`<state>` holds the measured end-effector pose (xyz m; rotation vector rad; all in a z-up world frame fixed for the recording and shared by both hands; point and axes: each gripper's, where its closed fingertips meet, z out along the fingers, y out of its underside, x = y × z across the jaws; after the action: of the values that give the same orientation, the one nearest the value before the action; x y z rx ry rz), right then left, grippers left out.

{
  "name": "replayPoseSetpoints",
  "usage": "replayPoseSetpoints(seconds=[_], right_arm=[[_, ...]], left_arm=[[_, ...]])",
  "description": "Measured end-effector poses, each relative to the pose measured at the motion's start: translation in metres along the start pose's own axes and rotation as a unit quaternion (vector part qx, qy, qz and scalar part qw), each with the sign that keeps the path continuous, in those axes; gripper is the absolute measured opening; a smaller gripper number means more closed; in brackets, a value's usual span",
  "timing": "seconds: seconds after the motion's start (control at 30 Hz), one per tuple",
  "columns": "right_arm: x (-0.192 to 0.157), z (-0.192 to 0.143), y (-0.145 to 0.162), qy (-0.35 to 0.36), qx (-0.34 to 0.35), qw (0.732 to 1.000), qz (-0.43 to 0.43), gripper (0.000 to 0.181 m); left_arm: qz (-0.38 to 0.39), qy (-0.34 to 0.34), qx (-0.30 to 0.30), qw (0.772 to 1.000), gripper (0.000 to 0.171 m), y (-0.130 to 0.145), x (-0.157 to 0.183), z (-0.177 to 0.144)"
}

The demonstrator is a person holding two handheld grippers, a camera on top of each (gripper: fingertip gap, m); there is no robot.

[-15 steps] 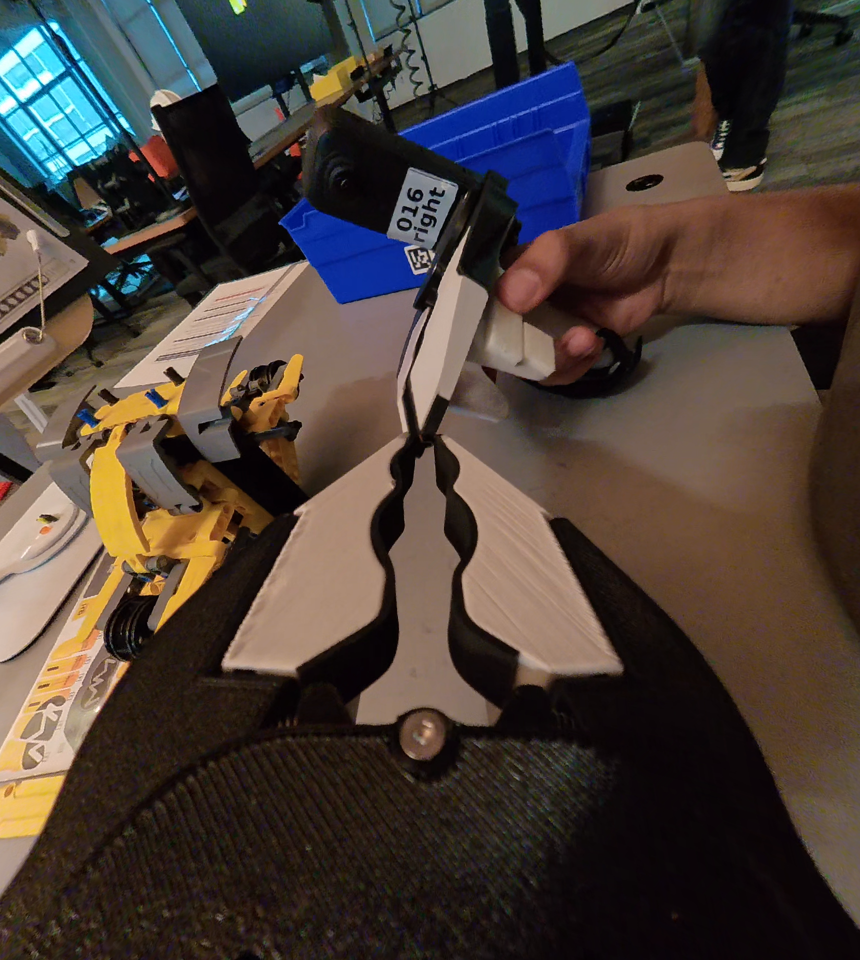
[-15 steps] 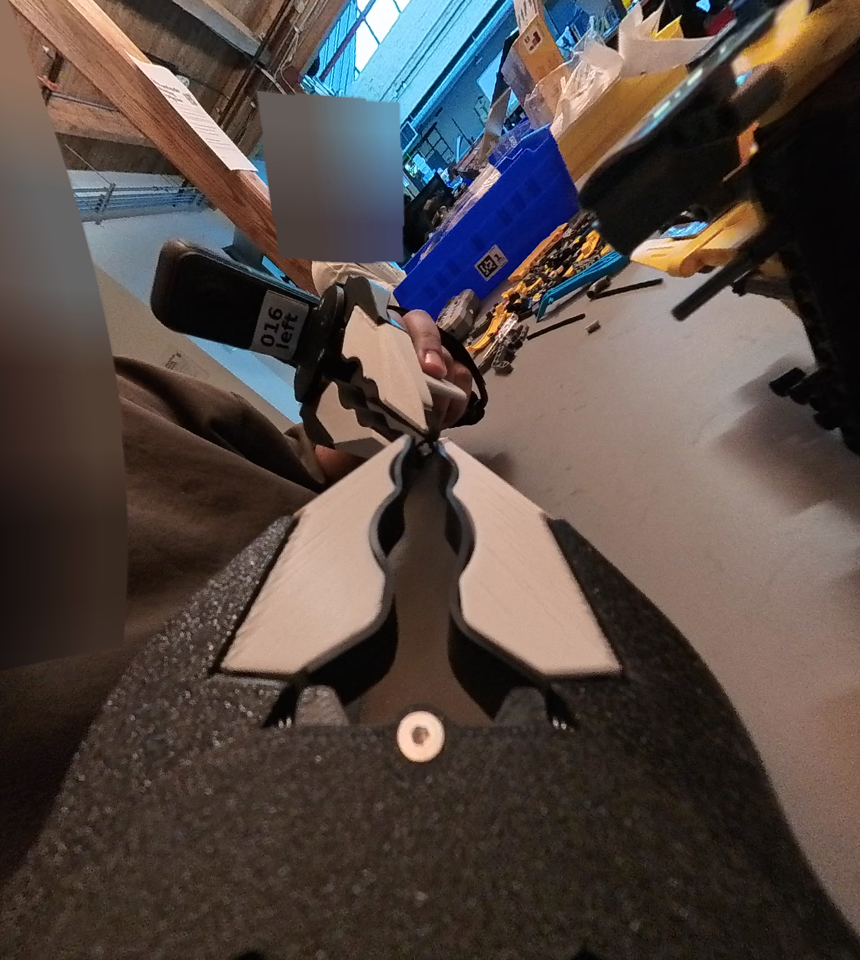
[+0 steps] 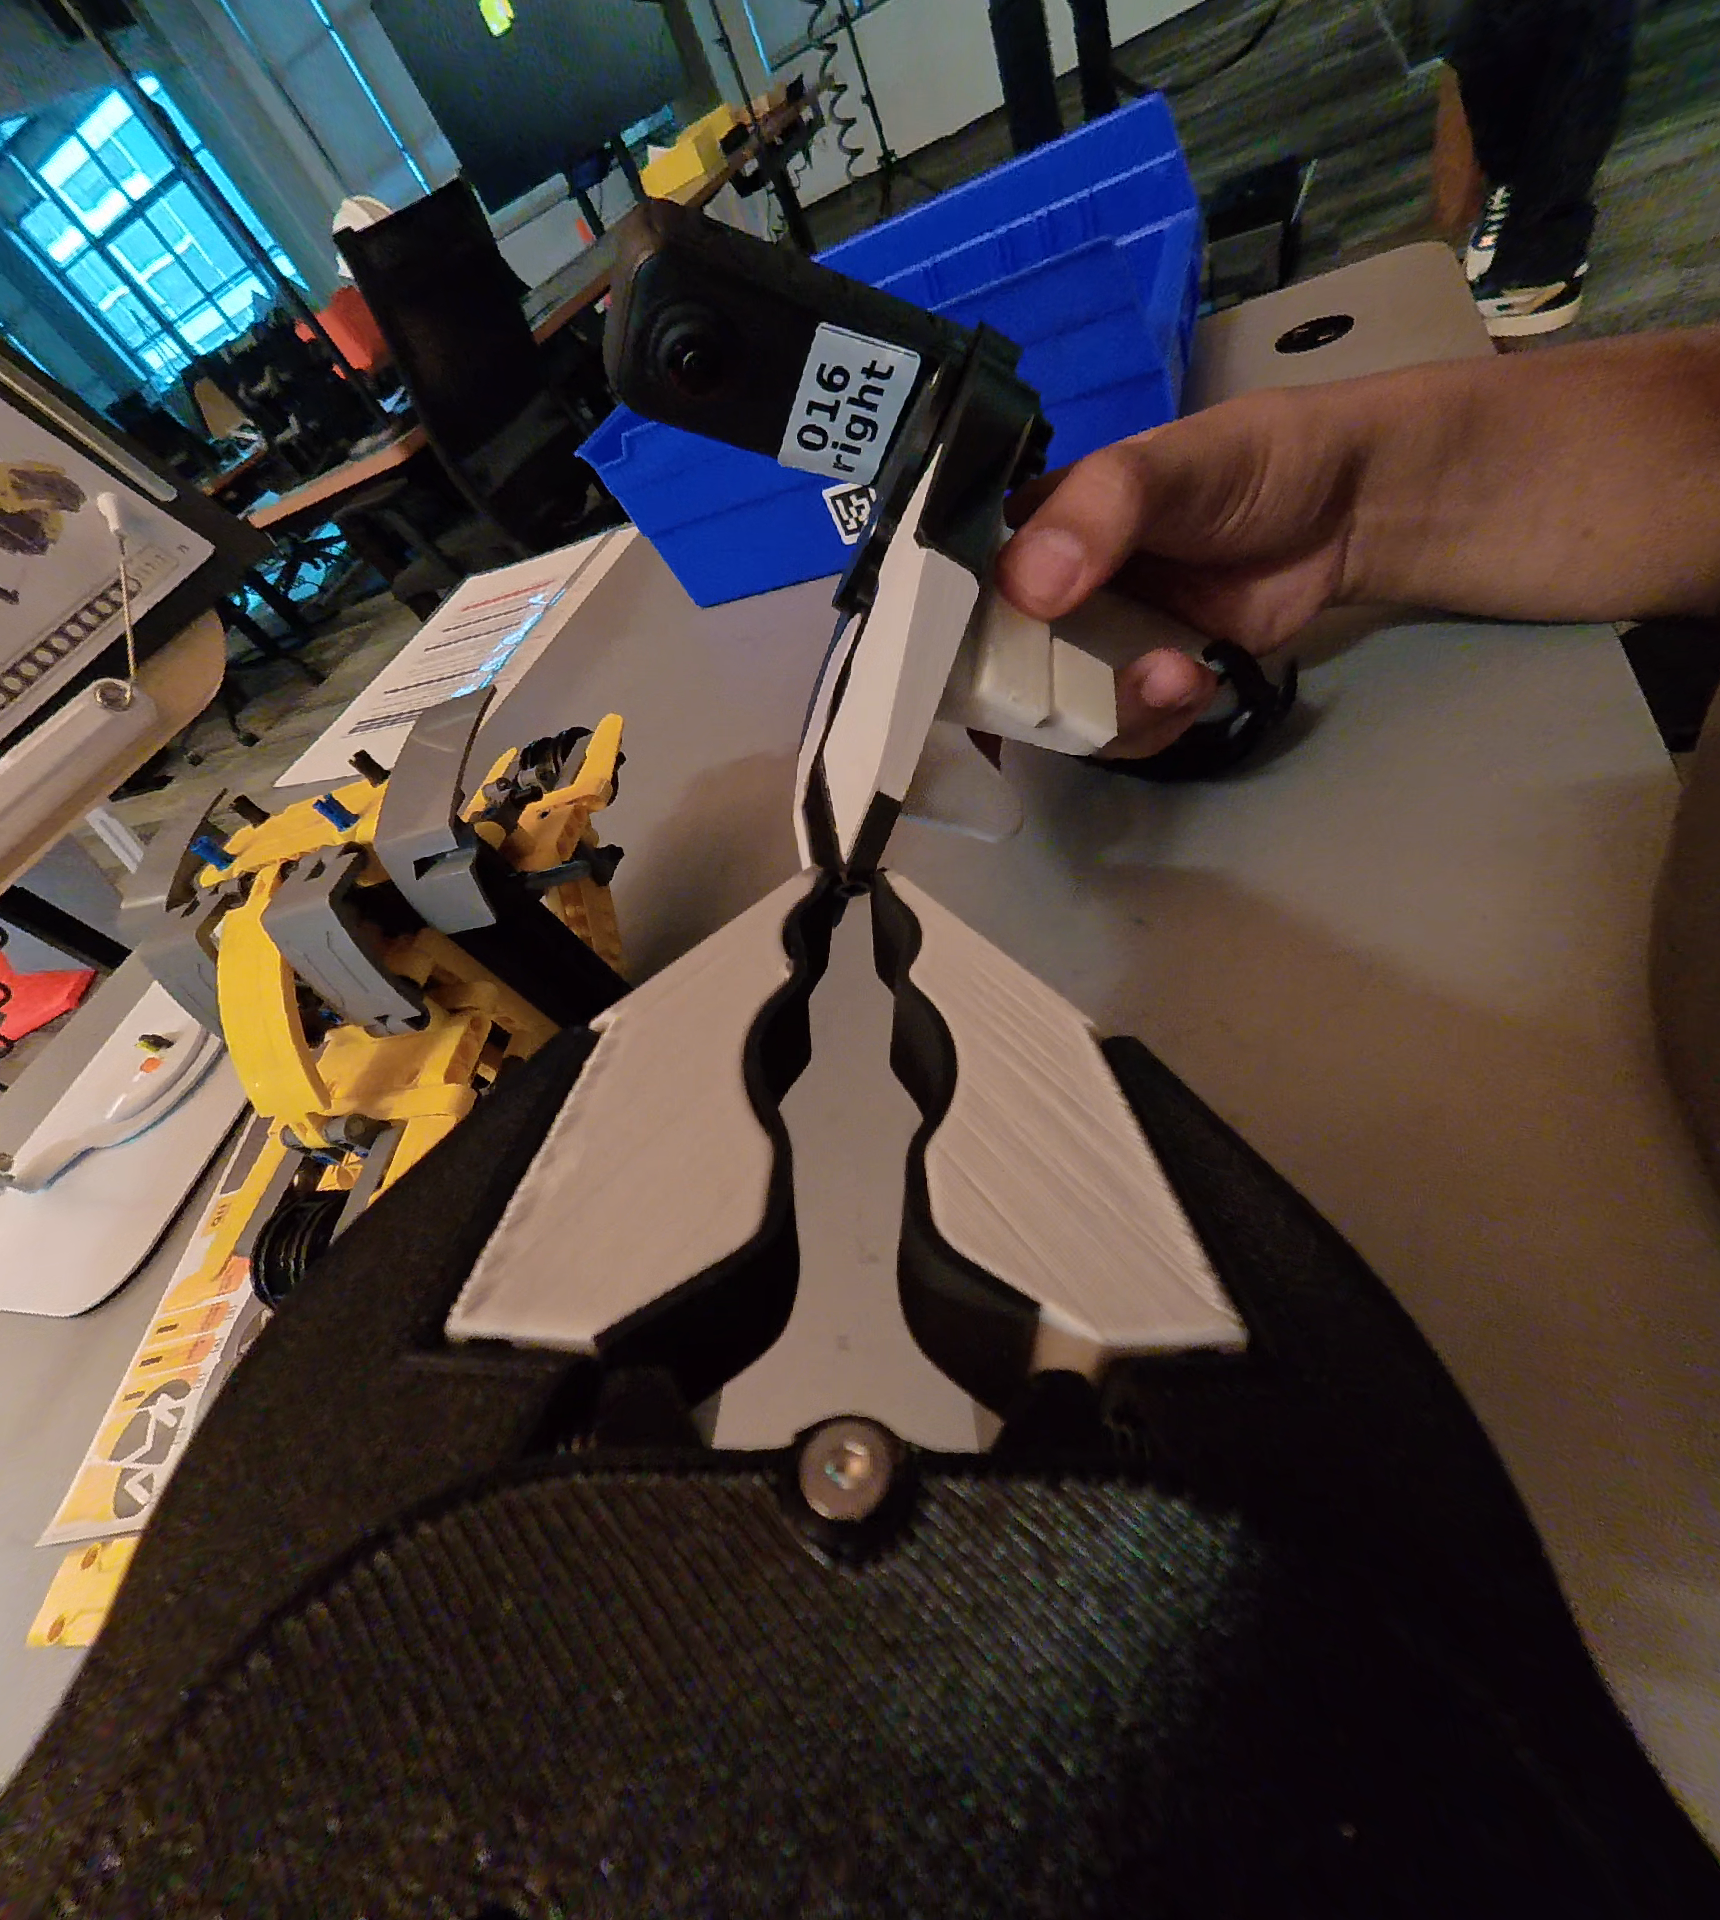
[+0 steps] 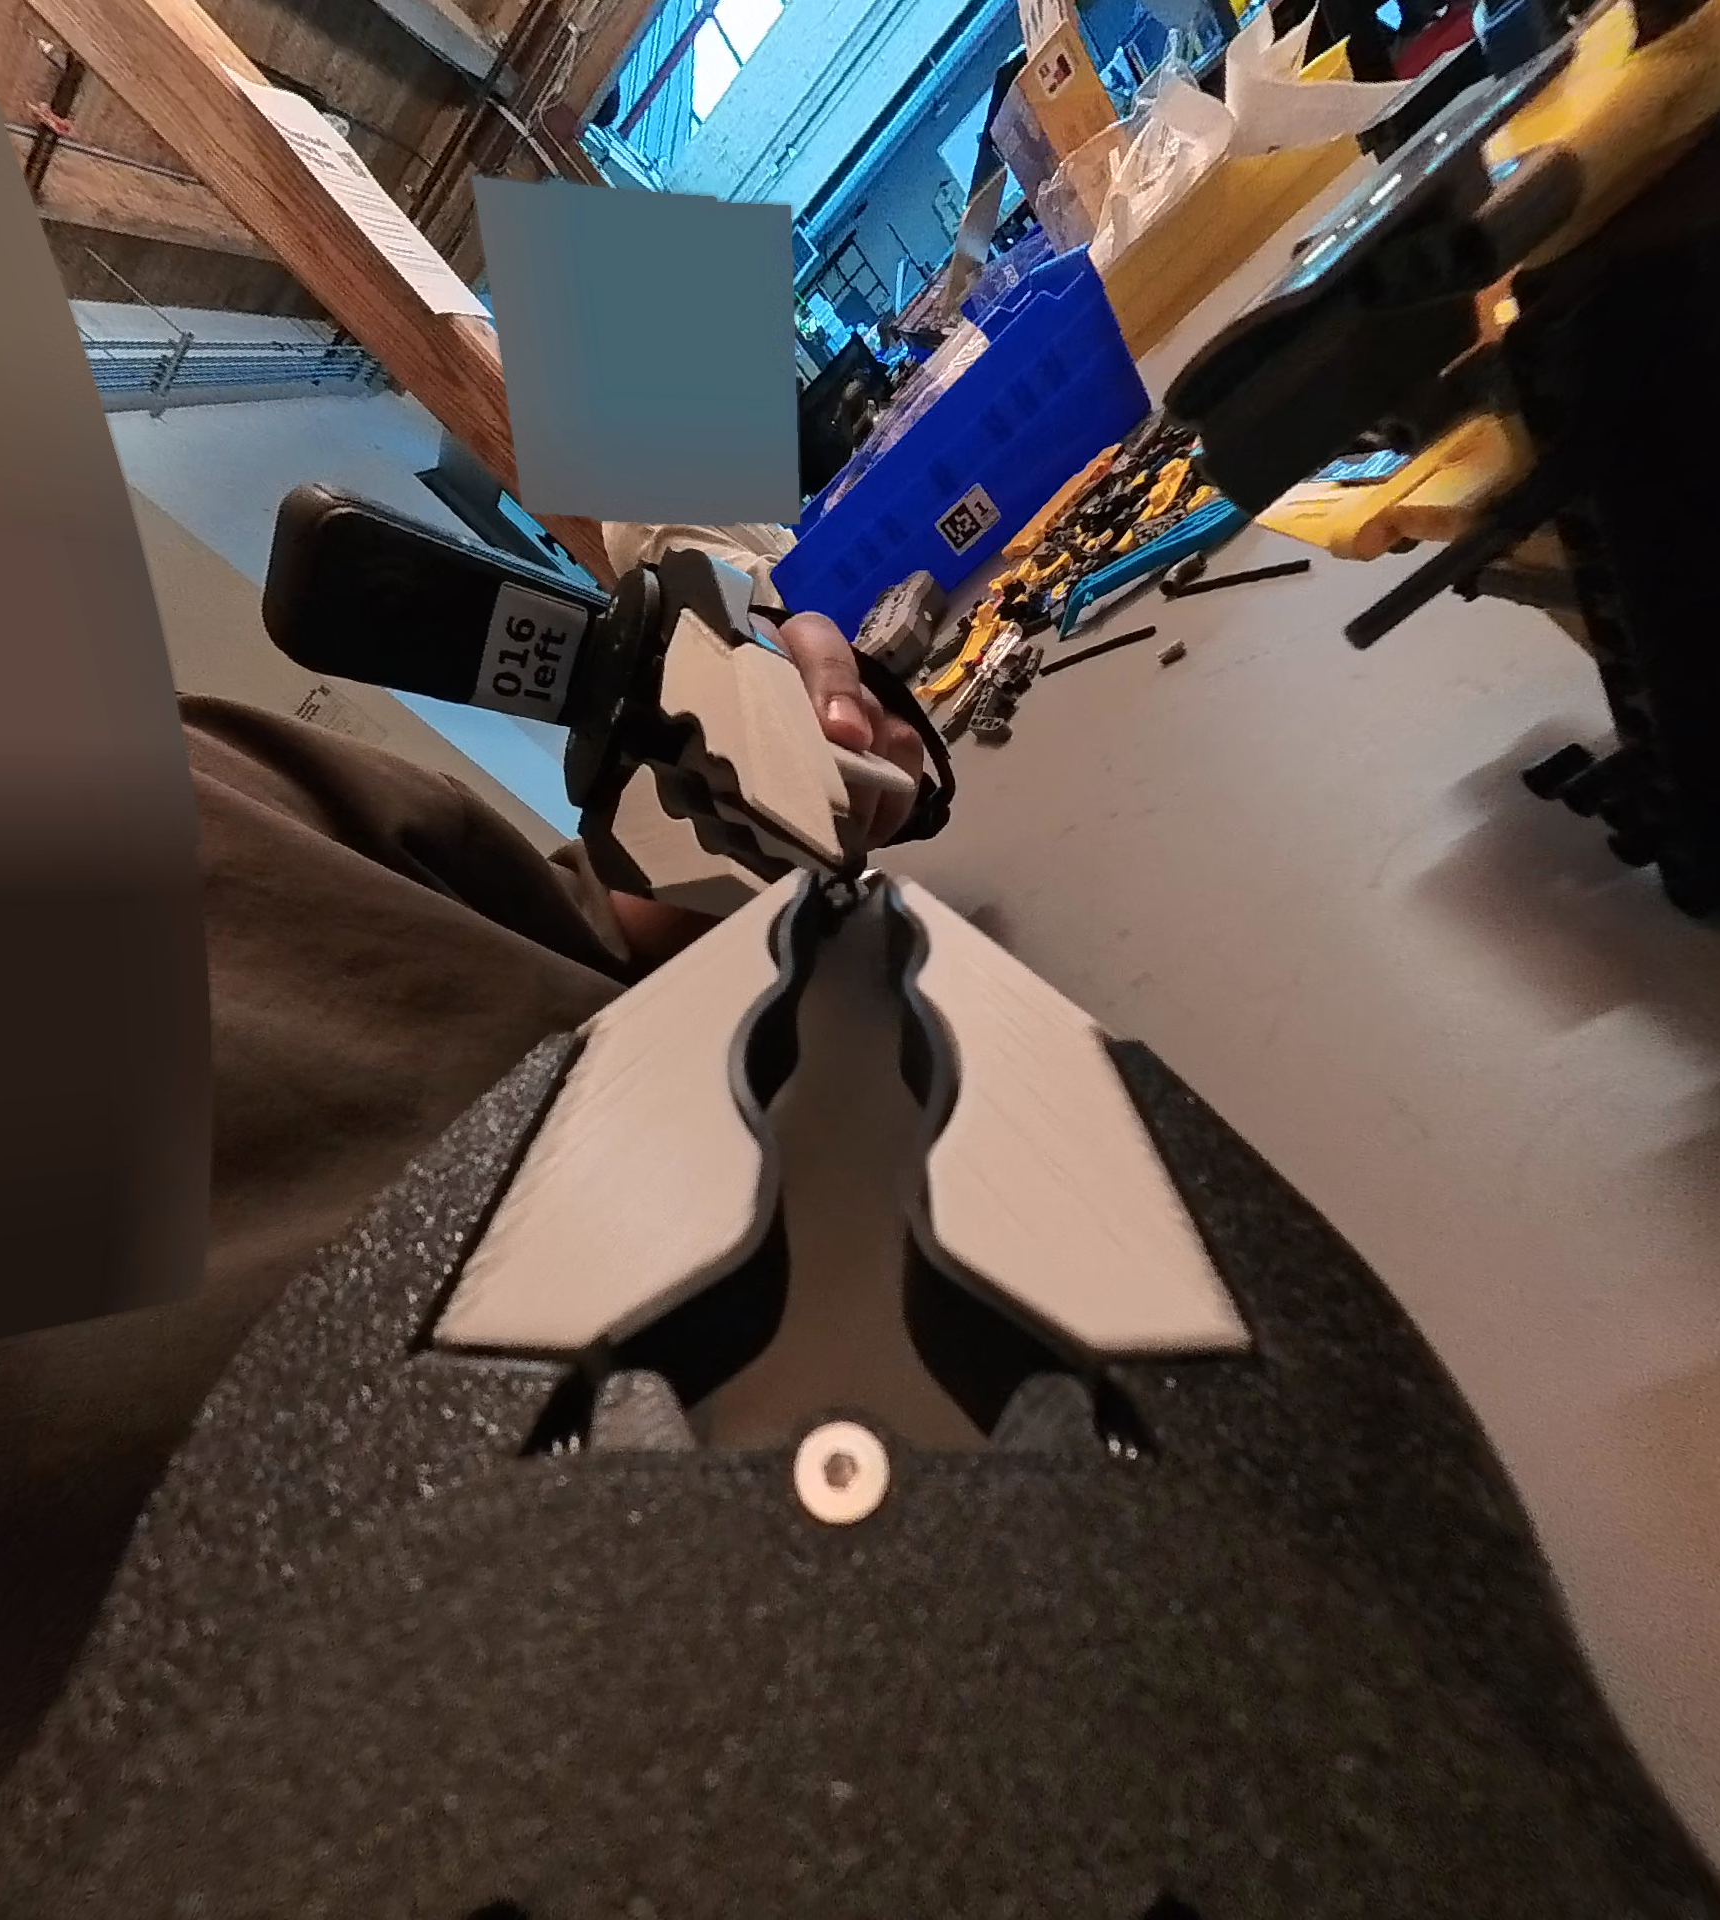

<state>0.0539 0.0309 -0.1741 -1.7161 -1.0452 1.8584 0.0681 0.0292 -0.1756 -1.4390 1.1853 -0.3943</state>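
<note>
My left gripper (image 3: pixel 845 885) and my right gripper (image 4: pixel 843 891) meet tip to tip just above the grey table (image 3: pixel 1355 1039). Each is shut on a small black part (image 3: pixel 848 886) pinched at the tips; the part also shows in the right wrist view (image 4: pixel 840 889). I cannot tell whether this is one piece or two joined pieces. The right gripper (image 3: pixel 840 854) comes down from above in a hand (image 3: pixel 1199 551). The left gripper (image 4: pixel 833 862) comes in from the left in the right wrist view. A yellow and grey brick-built vehicle (image 3: pixel 368 966) stands left of the tips.
A blue bin (image 3: pixel 1043 343) stands at the table's far side, and another blue bin (image 4: pixel 981 447) with loose yellow and black parts (image 4: pixel 1074 561) lies beyond. An instruction booklet (image 3: pixel 160 1403) and a white stand base (image 3: pixel 77 1174) lie at left. The vehicle (image 4: pixel 1614 416) looms close at right. My left and right fingertips are right by each other.
</note>
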Motion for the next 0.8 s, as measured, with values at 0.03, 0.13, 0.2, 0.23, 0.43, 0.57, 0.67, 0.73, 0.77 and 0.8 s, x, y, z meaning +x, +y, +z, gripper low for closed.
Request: replayPoseSetpoints(seconds=[0.03,0.13,0.2,0.23,0.43,0.57,0.67,0.73,0.77,0.8], right_arm=[[0.0,0.0,0.0,0.0,-0.001,1.0,0.0,0.011],[0.0,-0.001,0.002,0.0,-0.005,1.0,0.0,0.007],[0.0,-0.001,0.002,0.001,-0.008,1.0,0.0,0.007],[0.0,-0.001,0.002,0.002,-0.009,1.0,0.0,0.007],[0.003,-0.002,0.002,0.019,-0.011,1.0,-0.011,0.006],[0.01,-0.012,-0.018,0.069,0.04,0.995,-0.055,0.006],[0.028,-0.036,-0.039,0.196,0.078,0.966,-0.146,0.006],[0.03,-0.047,-0.051,0.269,0.097,0.933,-0.217,0.006],[0.031,-0.05,-0.056,0.303,0.105,0.914,-0.248,0.006],[0.032,-0.052,-0.059,0.336,0.109,0.895,-0.274,0.006]], left_arm=[[0.002,-0.001,-0.001,1.0,0.005,0.0,0.0,0.0],[0.012,-0.007,-0.008,1.0,0.005,0.002,0.0,0.001],[0.017,-0.008,-0.011,1.0,0.005,0.003,0.0,0.001],[0.017,-0.008,-0.012,1.0,0.005,0.003,0.001,0.001],[0.0,-0.004,-0.012,1.0,0.006,0.005,-0.001,0.003],[-0.061,-0.017,0.013,0.998,0.029,-0.001,-0.012,0.003],[-0.179,-0.01,0.049,0.983,0.034,-0.006,-0.022,0.005],[-0.276,-0.003,0.067,0.959,0.036,-0.004,-0.029,0.01],[-0.325,0.002,0.069,0.943,0.042,0.0,-0.033,0.014],[-0.371,0.012,0.068,0.926,0.049,0.004,-0.034,0.019]])
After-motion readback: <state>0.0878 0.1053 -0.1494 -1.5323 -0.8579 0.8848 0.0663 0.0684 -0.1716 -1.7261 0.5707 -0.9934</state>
